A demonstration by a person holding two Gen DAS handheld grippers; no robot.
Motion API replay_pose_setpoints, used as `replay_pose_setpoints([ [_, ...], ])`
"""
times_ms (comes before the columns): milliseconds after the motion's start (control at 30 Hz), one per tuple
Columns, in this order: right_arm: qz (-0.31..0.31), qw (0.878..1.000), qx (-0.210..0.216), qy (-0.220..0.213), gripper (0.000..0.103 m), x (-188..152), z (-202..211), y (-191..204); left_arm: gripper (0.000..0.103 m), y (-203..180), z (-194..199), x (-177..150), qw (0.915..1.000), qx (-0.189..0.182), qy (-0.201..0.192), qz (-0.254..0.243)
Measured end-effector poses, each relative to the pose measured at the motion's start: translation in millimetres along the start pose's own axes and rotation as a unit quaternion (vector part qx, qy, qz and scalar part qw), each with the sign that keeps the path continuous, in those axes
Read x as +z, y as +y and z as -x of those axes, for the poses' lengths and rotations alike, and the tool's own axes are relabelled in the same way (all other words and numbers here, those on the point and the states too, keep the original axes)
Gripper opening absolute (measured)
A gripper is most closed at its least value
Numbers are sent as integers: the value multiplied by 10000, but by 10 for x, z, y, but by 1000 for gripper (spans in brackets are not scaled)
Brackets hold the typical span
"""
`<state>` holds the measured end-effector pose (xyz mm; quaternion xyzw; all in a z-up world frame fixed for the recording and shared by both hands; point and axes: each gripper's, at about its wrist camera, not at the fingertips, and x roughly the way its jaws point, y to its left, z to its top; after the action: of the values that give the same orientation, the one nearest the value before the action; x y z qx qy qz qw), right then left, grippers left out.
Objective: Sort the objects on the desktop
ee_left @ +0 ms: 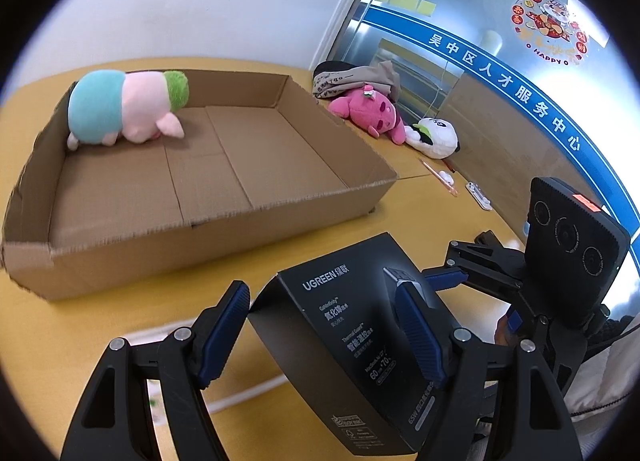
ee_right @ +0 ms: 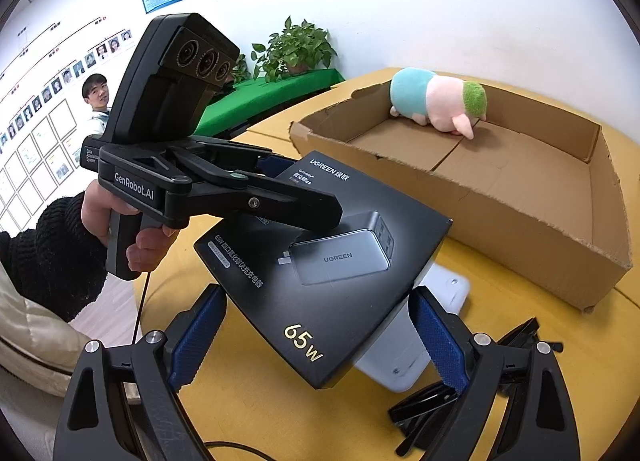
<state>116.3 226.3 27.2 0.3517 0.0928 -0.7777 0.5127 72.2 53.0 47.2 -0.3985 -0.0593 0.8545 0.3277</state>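
Note:
A black UGREEN charger box (ee_left: 352, 345) sits between the fingers of my left gripper (ee_left: 320, 325), which is shut on it and holds it above the yellow table. In the right wrist view the same box (ee_right: 320, 273) is held up by the left gripper (ee_right: 280, 197). My right gripper (ee_right: 320, 345) is open, its blue pads either side of the box's near corner without clamping it. A shallow open cardboard box (ee_left: 192, 237) (ee_right: 520, 221) lies beyond, with a pink, teal and green plush (ee_left: 124, 109) (ee_right: 436, 101) in its far corner.
A pink plush (ee_left: 372, 109), a white panda plush (ee_left: 436, 137) and a folded cloth (ee_left: 356, 77) lie at the table's far right by the glass wall. A white flat device (ee_right: 420, 325) and black glasses (ee_right: 460, 401) lie under the right gripper. A person stands at the left (ee_right: 98, 97).

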Motion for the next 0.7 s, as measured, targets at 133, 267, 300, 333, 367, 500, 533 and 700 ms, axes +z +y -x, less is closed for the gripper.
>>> replay_pose_setpoints([
  [133,-133,9998,30,-136,95,105,21,-131,75,1,-25,157,9999,42,-66,-137],
  [267,-98,9997,-60,-229,95,217,36,-219,75,20,-60,348,9995,81,-143,-280],
  [300,-74,9996,-91,-250,95,255,42,-248,75,30,-71,397,9994,82,-162,-307],
  [333,-58,9996,-113,-268,95,286,47,-273,75,40,-82,445,9993,80,-176,-330],
  [367,-48,9995,-128,-286,95,319,52,-302,75,55,-94,501,9991,79,-191,-357],
  [500,-60,9991,-168,-391,95,499,53,-475,75,119,-144,740,9986,102,-238,-466],
  [533,-59,9990,-177,-414,95,544,47,-519,75,135,-157,799,9984,113,-251,-495],
  [700,-52,9982,-266,-538,95,762,46,-738,75,226,-263,1129,9974,101,-336,-627],
])
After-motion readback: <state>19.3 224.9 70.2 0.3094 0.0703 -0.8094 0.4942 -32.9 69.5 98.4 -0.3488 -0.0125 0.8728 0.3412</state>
